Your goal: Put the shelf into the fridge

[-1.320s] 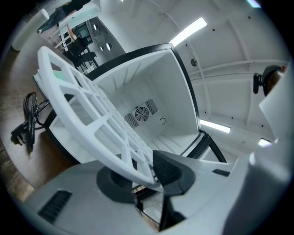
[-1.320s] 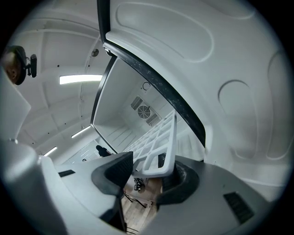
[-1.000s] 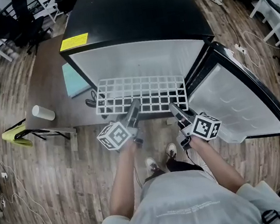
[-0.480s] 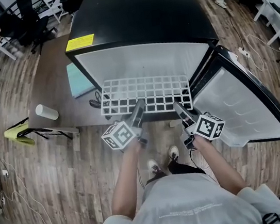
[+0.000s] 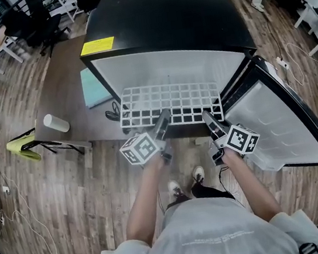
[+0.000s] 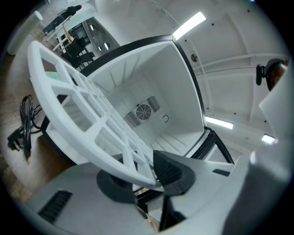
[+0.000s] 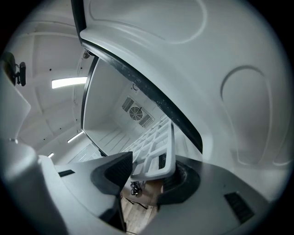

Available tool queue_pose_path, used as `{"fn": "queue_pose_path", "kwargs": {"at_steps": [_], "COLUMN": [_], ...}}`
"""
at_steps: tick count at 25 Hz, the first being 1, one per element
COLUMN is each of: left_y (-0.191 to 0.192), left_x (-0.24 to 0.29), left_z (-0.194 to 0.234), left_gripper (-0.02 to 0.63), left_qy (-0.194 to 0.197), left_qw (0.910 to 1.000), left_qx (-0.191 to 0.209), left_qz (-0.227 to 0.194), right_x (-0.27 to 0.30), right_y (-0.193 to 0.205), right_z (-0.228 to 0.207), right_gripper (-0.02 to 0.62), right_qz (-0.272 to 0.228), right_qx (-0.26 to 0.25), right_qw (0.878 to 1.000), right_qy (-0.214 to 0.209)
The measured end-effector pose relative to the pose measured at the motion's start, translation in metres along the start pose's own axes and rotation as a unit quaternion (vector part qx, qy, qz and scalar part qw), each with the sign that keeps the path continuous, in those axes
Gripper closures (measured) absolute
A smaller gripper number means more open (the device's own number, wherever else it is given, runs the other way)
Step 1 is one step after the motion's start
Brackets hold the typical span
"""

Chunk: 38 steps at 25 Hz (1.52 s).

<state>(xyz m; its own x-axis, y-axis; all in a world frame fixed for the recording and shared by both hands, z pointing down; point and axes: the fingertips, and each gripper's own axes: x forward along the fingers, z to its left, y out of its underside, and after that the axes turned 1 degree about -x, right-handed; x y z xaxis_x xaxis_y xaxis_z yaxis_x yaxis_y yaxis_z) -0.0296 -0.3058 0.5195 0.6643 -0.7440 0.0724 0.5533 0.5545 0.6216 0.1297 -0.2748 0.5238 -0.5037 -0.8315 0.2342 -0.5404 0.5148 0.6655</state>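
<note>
Holding the white shelf (image 5: pixel 170 103) flat by its near edge, the person stood in front of the open fridge (image 5: pixel 166 16); the shelf sat right at the mouth of the fridge, with its far edge about at the opening and most of it not yet inside.

The left gripper (image 5: pixel 162 116) was closed on the near edge of the shelf, a bit left of the middle; in the left gripper view the shelf (image 6: pixel 82 114) ran out from between the jaws of the left gripper (image 6: pixel 140 174), and both pads pressed on it.

The right gripper (image 5: pixel 206 116) was closed on the near right corner; in the right gripper view that corner of the shelf (image 7: pixel 154 151) sat pinched in the right gripper (image 7: pixel 147 173).

Things could go wrong from here, I think; the left side of the shelf seemed to stick out past the left wall of the fridge, so a straight push might bang that corner on the wall; the open door (image 5: pixel 276 118) was just beside the right gripper and could get bumped; if one hand sank lower than the other, the shelf would tip and jam or miss the ridges inside; the grips were only on the thin edge, so a hard knock might make it slip out.
</note>
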Motion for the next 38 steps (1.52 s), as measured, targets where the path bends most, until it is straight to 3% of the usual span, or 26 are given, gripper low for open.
{"fn": "queue_pose_path", "kwargs": {"at_steps": [10,13,16,22,29,32,38], "left_y": [0.004,0.008,0.009,0.012,0.017,0.011,0.008], "left_x": [0.000,-0.009,-0.023,-0.043,-0.037,-0.041,-0.038], "left_z": [0.005,0.005,0.007,0.004,-0.009,0.005,0.009], "left_gripper": [0.501,0.473,0.472,0.474,0.488,0.488,0.488], "left_qy": [-0.007,-0.013,-0.011,-0.020,-0.022,-0.018,-0.024], "left_qw": [0.9999,0.9992,0.9994,0.9991,0.9976,0.9971,0.9971], "left_qx": [0.009,0.029,0.020,0.016,0.028,0.031,0.030], "left_qz": [0.011,0.024,0.025,0.035,0.059,0.068,0.066], "right_x": [0.001,-0.006,-0.016,-0.020,-0.011,0.002,0.010], "right_y": [0.006,0.011,0.015,0.047,0.035,0.044,0.041], "right_z": [-0.002,-0.002,-0.002,0.014,0.032,0.035,0.034], "right_gripper": [0.396,0.382,0.380,0.382,0.472,0.480,0.479], "right_qz": [-0.010,-0.013,-0.018,0.027,0.024,0.023,0.025], "right_qx": [-0.014,-0.019,-0.031,-0.036,-0.018,-0.002,-0.017], "right_qw": [1.000,0.999,0.998,0.998,0.999,0.999,0.999], "right_qy": [0.015,0.030,0.050,0.044,0.035,0.034,0.039]}}
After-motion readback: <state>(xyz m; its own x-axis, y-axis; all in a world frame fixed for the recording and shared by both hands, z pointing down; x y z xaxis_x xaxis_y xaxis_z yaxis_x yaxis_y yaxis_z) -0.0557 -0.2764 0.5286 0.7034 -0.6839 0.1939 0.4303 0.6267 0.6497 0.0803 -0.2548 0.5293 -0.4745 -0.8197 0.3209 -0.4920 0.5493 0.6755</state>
